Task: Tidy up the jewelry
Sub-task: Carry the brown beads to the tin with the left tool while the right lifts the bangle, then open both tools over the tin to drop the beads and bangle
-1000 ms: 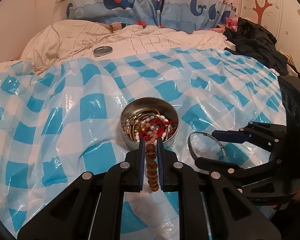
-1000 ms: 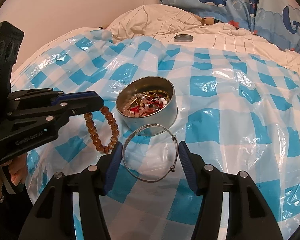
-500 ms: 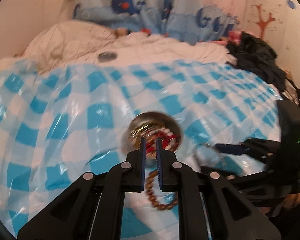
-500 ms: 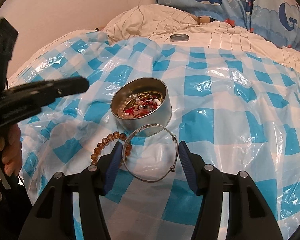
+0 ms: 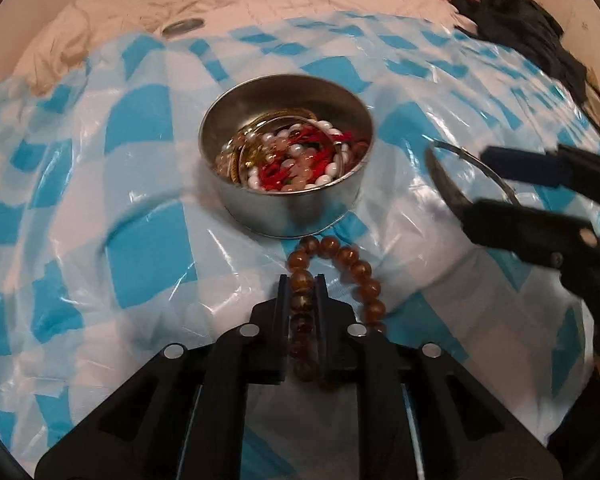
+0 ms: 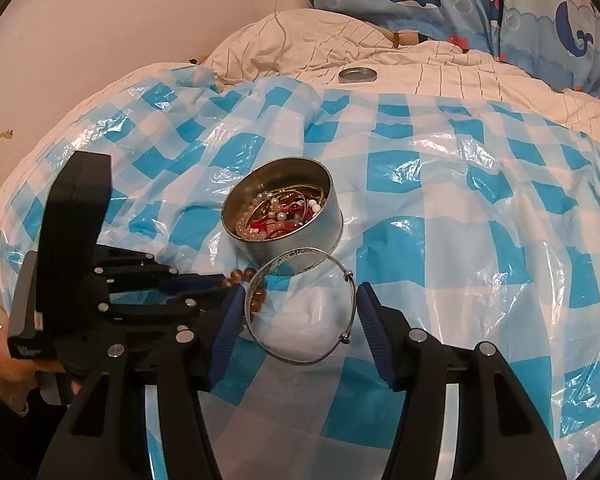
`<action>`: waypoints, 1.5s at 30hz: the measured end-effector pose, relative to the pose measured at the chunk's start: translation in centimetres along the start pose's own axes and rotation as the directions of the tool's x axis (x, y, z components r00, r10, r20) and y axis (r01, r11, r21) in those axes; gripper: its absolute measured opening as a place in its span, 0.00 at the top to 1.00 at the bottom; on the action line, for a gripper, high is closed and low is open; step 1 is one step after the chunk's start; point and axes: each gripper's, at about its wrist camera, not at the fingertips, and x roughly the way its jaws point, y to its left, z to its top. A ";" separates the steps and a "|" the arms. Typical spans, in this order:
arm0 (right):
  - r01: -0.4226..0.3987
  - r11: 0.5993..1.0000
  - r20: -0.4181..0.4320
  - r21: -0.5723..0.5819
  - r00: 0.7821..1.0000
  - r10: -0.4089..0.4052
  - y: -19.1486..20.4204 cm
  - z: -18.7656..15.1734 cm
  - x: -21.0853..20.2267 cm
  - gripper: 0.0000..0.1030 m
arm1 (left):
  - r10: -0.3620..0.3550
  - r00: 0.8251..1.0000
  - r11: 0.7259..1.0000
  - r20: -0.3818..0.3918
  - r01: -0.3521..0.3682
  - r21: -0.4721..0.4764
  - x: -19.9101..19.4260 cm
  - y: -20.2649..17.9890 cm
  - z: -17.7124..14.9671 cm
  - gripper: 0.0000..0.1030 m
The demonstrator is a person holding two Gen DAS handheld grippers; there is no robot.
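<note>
A round metal tin (image 5: 296, 212) (image 6: 336, 224) full of bead strings and bangles sits on the checked sheet. A brown bead bracelet (image 5: 340, 256) (image 6: 240, 274) lies on the sheet against the tin's near side. My left gripper (image 5: 302, 280) (image 6: 220, 280) is low over the bracelet and shut on one stretch of its beads. My right gripper (image 6: 300, 304) (image 5: 480, 188) hovers just right of the tin, shut on a thin silver bangle (image 6: 296, 254) (image 5: 440, 172) held across its blue pads.
The blue-and-white checked plastic sheet (image 6: 460, 200) covers a soft bed. A round tin lid (image 6: 358, 75) (image 5: 183, 27) lies on the white quilt behind. Dark clothing (image 5: 532, 40) is piled at the far right. A hand (image 6: 4, 376) grips the left tool.
The bead bracelet hung in the air from my left gripper; now it lies on the sheet before the tin, with the left gripper dropped low onto it. The right gripper and bangle kept still.
</note>
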 end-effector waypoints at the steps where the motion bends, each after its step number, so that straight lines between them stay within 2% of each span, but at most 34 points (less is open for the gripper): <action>1: 0.000 1.000 0.001 0.002 1.000 0.000 0.0 0.0 0.0 0.45 | -0.002 1.000 1.000 0.005 0.002 0.007 -0.3 -0.1 0.0 0.90; 5: -0.001 1.000 0.004 0.007 1.000 0.001 -0.2 0.2 -0.1 0.45 | -0.093 0.993 0.994 0.068 0.097 -0.056 -2.8 1.2 0.4 0.90; 8: -0.001 1.000 0.008 0.011 1.000 0.001 -0.3 0.2 -0.3 0.45 | -0.145 0.978 0.986 0.149 0.156 -0.064 -5.7 2.1 1.0 0.90; 10: 0.000 1.000 0.009 0.014 1.000 0.000 -0.4 0.2 -0.3 0.45 | -0.187 0.960 0.977 0.208 0.203 -0.059 -7.3 2.2 1.6 0.90; 16: 0.000 0.999 0.015 0.035 1.000 0.000 -0.8 0.2 -0.4 0.45 | -0.209 0.931 0.973 0.299 0.229 -0.032 -8.9 1.1 3.8 0.90; 21: -0.006 0.999 0.018 0.043 1.000 0.005 -1.0 0.3 -0.4 0.45 | -0.206 0.908 0.965 0.366 0.251 -0.081 -8.3 1.4 6.3 0.90; 24: -0.008 0.999 0.025 0.042 1.000 0.007 -1.0 0.4 -0.6 0.45 | -0.152 0.914 0.961 0.376 0.226 -0.161 -6.8 2.2 7.1 0.90; 26: -0.007 0.999 0.031 0.046 1.000 0.006 -1.1 0.4 -0.7 0.45 | -0.093 0.933 0.952 0.347 0.186 -0.242 -5.0 3.4 7.2 0.89; 28: -0.005 0.999 0.042 0.050 0.999 0.003 -1.2 0.5 -0.9 0.45 | -0.055 0.964 0.934 0.259 0.142 -0.329 -2.6 4.8 6.9 0.81; 29: -0.003 0.999 0.050 0.050 0.999 0.000 -1.2 0.5 -1.0 0.45 | -0.049 0.978 0.917 0.203 0.124 -0.379 -1.5 5.6 6.6 0.73; 31: 0.010 0.999 0.083 0.041 0.996 -0.013 -1.0 0.7 -1.5 0.45 | -0.075 0.977 0.894 0.199 0.154 -0.420 -1.2 6.5 6.0 0.70; 32: 0.012 0.999 0.099 0.034 0.995 -0.015 -0.8 0.9 -1.6 0.45 | -0.079 0.974 0.889 0.212 0.165 -0.427 -1.5 6.8 5.8 0.65; 33: 0.014 1.000 0.117 0.025 0.993 -0.016 -0.6 1.2 -1.8 0.45 | -0.063 0.972 0.891 0.227 0.157 -0.426 -2.2 7.1 5.6 0.58; 38: 0.026 0.998 0.172 -0.056 0.985 -0.016 1.6 4.2 -0.7 0.45 | -0.020 0.960 0.880 0.281 0.150 -0.450 -4.8 8.7 4.1 0.49; 42: 0.028 0.995 0.158 -0.097 0.987 -0.013 2.7 6.3 2.5 0.45 | 0.031 0.964 0.883 0.262 0.097 -0.460 -5.6 9.7 3.4 0.45; 45: 0.065 0.988 0.088 -0.138 0.995 -0.053 3.3 6.6 5.5 0.45 | 0.074 0.964 0.900 0.255 0.046 -0.434 -6.2 9.3 3.0 0.41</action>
